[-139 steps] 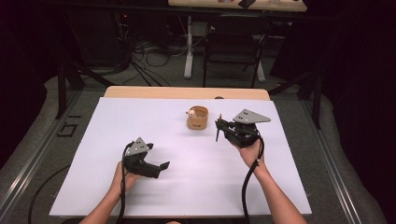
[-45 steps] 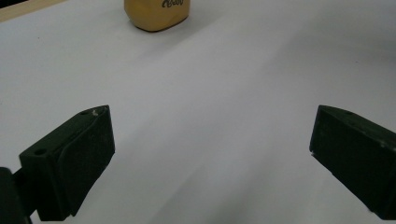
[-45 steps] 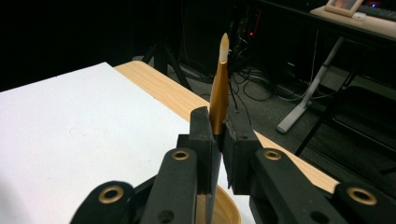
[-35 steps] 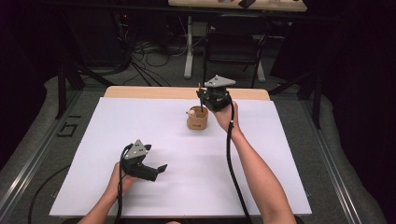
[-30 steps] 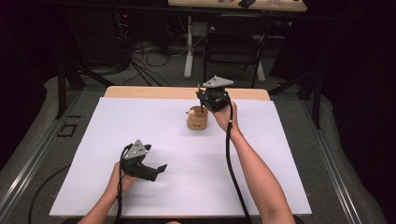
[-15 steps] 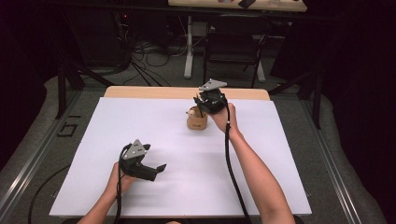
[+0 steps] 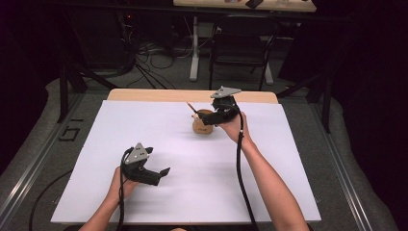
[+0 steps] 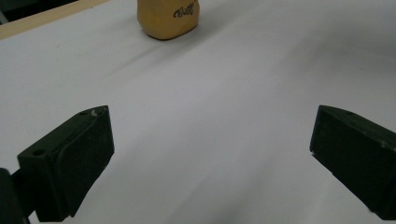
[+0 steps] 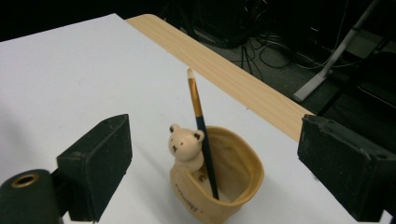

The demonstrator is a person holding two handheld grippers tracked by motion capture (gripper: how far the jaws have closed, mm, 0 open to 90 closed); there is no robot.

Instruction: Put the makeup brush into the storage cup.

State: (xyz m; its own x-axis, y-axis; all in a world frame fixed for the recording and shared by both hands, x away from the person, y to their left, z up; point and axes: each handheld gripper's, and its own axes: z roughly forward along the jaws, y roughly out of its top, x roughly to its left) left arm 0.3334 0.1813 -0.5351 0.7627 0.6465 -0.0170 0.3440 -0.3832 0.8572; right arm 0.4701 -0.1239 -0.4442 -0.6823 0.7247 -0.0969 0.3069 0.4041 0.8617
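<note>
nearest me, my left gripper (image 7: 155, 174) sat low over the white surface (image 7: 192, 183), held in my left hand (image 7: 122, 180) close to the near edge. its jaws stood wide apart with nothing between them, and through the left gripper view i saw only bare white sheet between the two black pads, with the tan pot (image 8: 168, 17) well ahead of them, some dark lettering on its side.

farther out, my right hand (image 7: 234, 127) carried the right gripper (image 7: 208, 119) just above and beside that pot (image 7: 204, 123), which stood on the white sheet near the far wooden edge (image 7: 192, 95) of the surface. the right jaws were also spread wide and gripped nothing. in the right gripper view the pot (image 9: 219, 184) lay between and below them, soft-walled and open-topped, with a little bear figure (image 9: 186, 143) on its rim. a pencil (image 9: 201, 125) leaned inside it, tilted, dark along the lower shaft, orange higher up, with a pale tip uppermost.

beyond the surface stood a dark chair (image 7: 243, 45) and loose cables (image 7: 151, 55) on the floor.
</note>
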